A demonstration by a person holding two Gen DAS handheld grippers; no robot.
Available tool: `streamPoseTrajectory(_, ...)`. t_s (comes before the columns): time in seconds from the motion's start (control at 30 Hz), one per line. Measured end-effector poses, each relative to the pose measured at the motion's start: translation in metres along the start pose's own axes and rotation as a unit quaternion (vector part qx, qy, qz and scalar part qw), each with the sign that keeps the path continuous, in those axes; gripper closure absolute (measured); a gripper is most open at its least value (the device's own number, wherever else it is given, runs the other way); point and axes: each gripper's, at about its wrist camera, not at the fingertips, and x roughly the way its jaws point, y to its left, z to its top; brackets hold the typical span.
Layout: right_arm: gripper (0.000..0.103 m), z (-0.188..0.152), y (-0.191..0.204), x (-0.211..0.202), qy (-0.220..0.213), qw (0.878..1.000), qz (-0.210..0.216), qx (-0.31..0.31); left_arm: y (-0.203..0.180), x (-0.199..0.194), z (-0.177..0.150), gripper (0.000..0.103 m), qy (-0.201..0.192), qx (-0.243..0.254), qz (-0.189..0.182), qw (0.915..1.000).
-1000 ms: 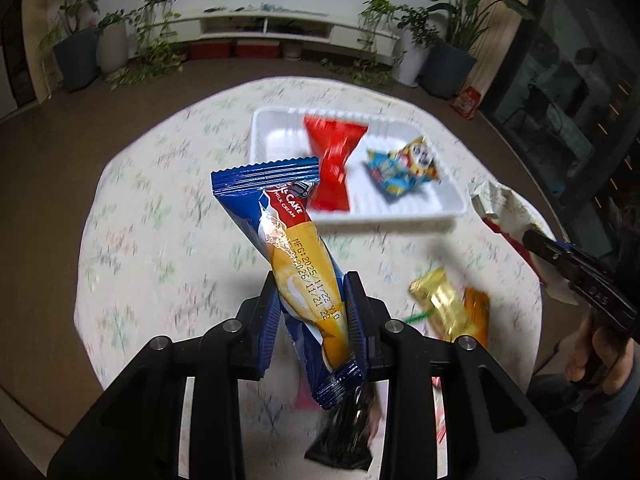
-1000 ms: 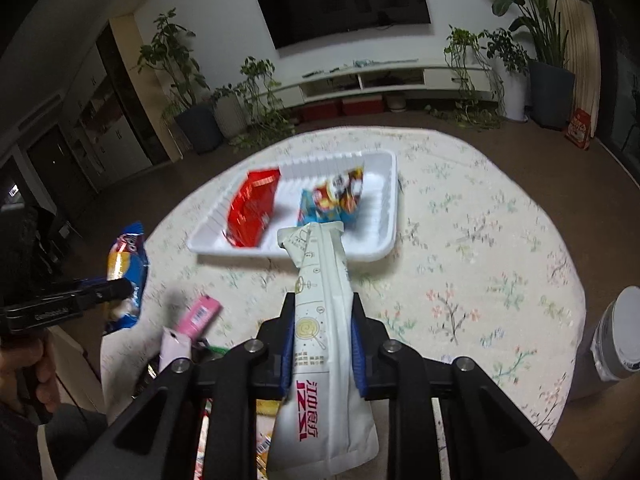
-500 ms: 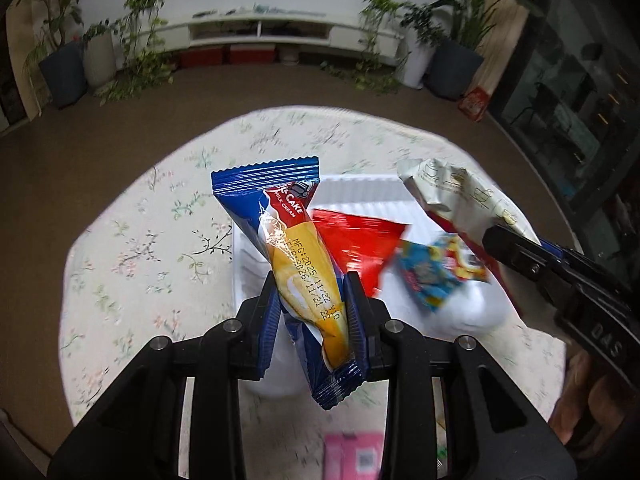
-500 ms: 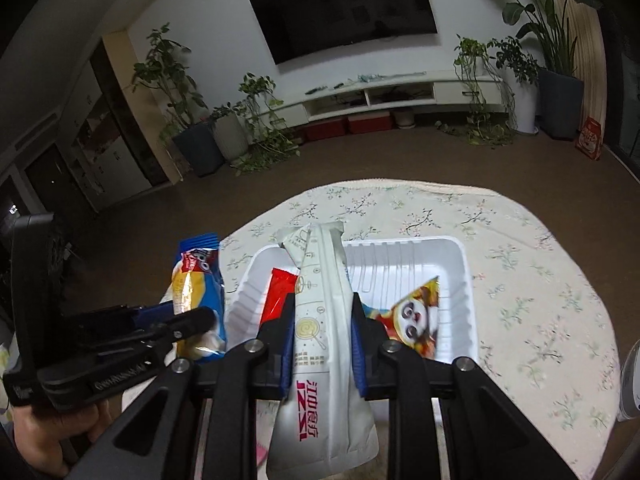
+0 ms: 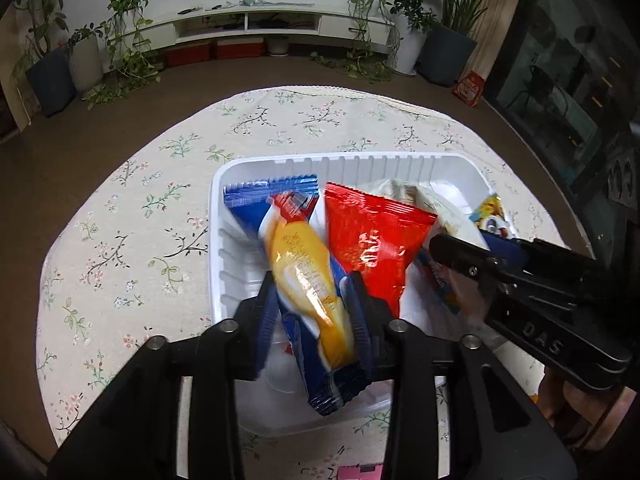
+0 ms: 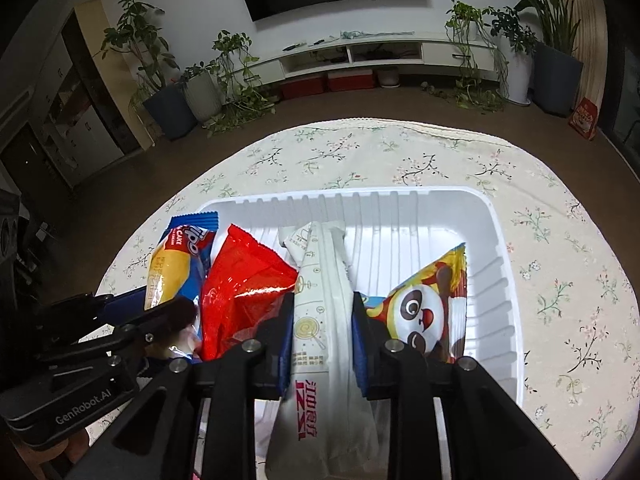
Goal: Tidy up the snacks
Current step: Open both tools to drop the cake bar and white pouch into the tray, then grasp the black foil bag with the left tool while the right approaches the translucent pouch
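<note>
A white tray (image 5: 360,168) holds a red pack (image 5: 368,236) and a panda-print pack (image 6: 420,304). My left gripper (image 5: 312,286) hangs over the tray's left end. Its jaws are opening and stand a little wider than the blue-and-yellow cake pack (image 5: 296,248), which is blurred and loose between them. My right gripper (image 6: 323,300) is over the tray's middle. Its jaws are starting to open, but the pads still touch the long white snack pack (image 6: 320,280), whose tip lies on the tray floor beside the red pack (image 6: 244,276). The left gripper (image 6: 168,312) shows in the right wrist view.
The tray sits on a round table with a floral cloth (image 5: 140,220). A pink packet (image 5: 358,472) lies at the table's near edge. A person's hand (image 5: 576,400) grips the right tool. Brown floor, potted plants and a TV unit lie beyond.
Both grippers came forward from the near side of the table to over the tray and sank slightly. The left jaws have widened and the cake pack has shifted between them.
</note>
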Motion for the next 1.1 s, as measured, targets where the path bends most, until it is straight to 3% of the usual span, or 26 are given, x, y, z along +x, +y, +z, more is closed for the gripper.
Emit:
streamPoseTrajectory(0.03,0.065,0.0,0.001,0.0,0.001,1.0,0.0,-0.001,-0.001,-0.001,-0.001,0.055,-0.002,0.0,0.0,1.0)
streamPoseTrajectory(0.1,0.047,0.0,0.001,-0.002,0.0,1.0,0.003,-0.001,0.0,-0.002,-0.003,0.049,-0.005,0.002,0.001,1.0)
streamPoseTrajectory(0.23,0.042,-0.004,-0.002,-0.011,-0.005,1.0,0.003,0.004,0.001,-0.013,-0.007,0.044,-0.013,0.0,-0.001,0.9999)
streamPoseTrajectory(0.37,0.042,-0.004,-0.009,-0.032,-0.017,1.0,0.008,0.01,-0.001,-0.044,-0.018,0.031,-0.032,-0.002,-0.002,0.9995)
streamPoseTrajectory(0.53,0.03,-0.01,-0.02,-0.084,-0.053,0.998,0.02,0.007,-0.006,-0.09,-0.045,0.02,-0.05,0.001,-0.003,0.9987)
streamPoseTrajectory(0.6,0.027,-0.019,-0.022,-0.107,-0.064,0.998,0.025,-0.003,-0.011,-0.109,-0.063,0.01,-0.06,0.005,-0.003,0.9982)
streamPoseTrajectory(0.83,0.026,-0.069,-0.02,-0.164,-0.068,0.996,0.032,-0.046,-0.033,-0.163,-0.136,0.01,-0.064,0.009,-0.008,0.9979)
streamPoseTrajectory(0.93,0.026,-0.102,-0.023,-0.179,-0.065,0.996,0.029,-0.059,-0.039,-0.171,-0.17,0.01,-0.046,0.01,0.012,0.9988)
streamPoseTrajectory(1.1,0.026,-0.156,-0.027,-0.187,-0.041,0.997,0.071,-0.015,-0.048,-0.169,-0.225,0.01,-0.014,0.028,0.016,0.9994)
